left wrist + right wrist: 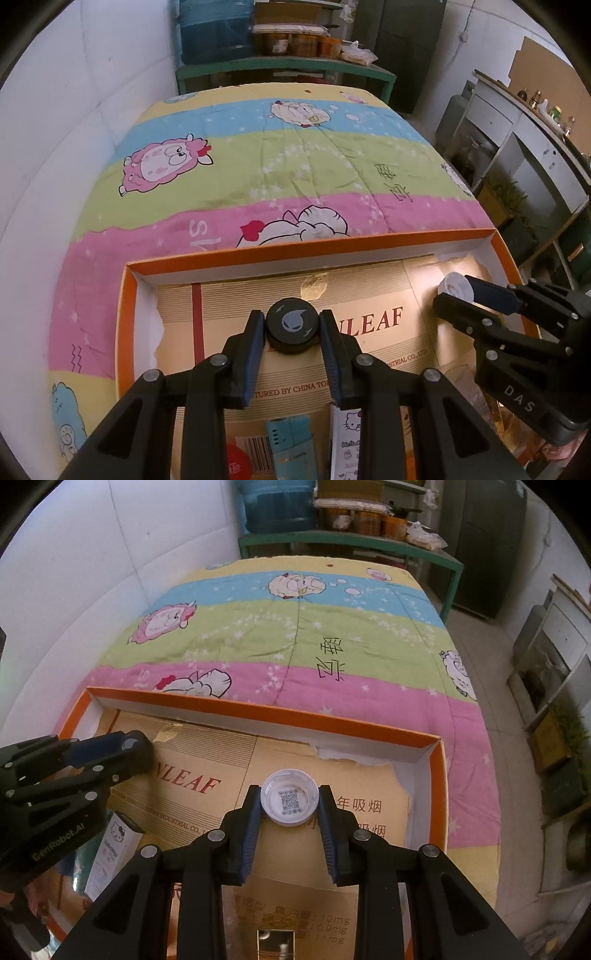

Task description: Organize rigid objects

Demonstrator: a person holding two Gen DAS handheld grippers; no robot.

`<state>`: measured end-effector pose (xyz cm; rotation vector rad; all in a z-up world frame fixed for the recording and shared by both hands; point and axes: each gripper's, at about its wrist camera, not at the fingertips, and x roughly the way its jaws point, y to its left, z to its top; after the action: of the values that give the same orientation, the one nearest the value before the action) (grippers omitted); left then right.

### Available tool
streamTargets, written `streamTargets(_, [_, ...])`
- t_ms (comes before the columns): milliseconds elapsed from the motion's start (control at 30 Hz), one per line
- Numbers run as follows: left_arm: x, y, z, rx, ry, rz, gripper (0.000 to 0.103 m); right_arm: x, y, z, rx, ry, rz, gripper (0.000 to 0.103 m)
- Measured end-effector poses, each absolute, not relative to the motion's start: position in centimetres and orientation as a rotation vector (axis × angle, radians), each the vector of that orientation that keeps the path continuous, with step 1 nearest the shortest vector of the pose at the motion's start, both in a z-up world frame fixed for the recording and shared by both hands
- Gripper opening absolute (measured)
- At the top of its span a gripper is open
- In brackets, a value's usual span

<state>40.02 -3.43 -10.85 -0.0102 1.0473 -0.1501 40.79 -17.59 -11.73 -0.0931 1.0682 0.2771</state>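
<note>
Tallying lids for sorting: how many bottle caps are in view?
2. The black cap sits in the left gripper; the white cap sits in the right gripper, both above the orange tray. Others may be hidden.

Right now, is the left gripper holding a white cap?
No, the left gripper is clamped on a black cap; the white cap sits in the right gripper.

"LEAF" on cardboard [369, 332] (red print)

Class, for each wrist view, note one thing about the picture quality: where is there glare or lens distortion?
Left wrist view: glare whitens the orange tray's far right corner, beside the white cap; fisheye bows the quilt's stripes. Right wrist view: dark corners, curved walls, evenly lit, sharp white cap.
</note>
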Motion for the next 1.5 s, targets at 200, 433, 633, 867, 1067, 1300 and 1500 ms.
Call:
streamTargets(200, [40.0, -3.4, -10.9, -0.009, 1.046, -0.163, 0.037, 40.7, -17.4, -11.8, -0.1, 1.063, 0.269, 0.031])
streamTargets(433, [39.8, -3.4, -10.9, -0.015, 1.044, -0.167, 0.048, 40.4, -17.6, -11.7, -0.103, 1.048, 0.259, 0.039])
streamTargets(633, [39.6, -3.4, -10.5, -0.022, 1.032, -0.173, 0.056, 39.9, -17.9, -10.9, -0.099, 1.025, 0.255, 0.039])
streamTargets(867, [38.5, -3.0, -9.2, -0.03, 0.987, -0.174, 0.063, 39.0, -18.5, -9.8, -0.068, 0.997, 0.245, 0.06])
streamTargets(1067, [37.3, -2.9, -7.9, -0.028, 0.947, -0.169, 0.063, 38.2, -18.9, -8.7, -0.045, 0.977, 0.239, 0.066])
streamTargets(1300, [35.9, -2.7, -7.1, -0.029, 0.922, -0.156, 0.072, 36.9, -18.9, -7.7, -0.033, 0.957, 0.235, 0.07])
streamTargets(1500, [34.6, -2.2, -6.3, -0.049, 0.897, -0.15, 0.072, 35.7, -18.9, -7.1, -0.023, 0.95, 0.236, 0.071])
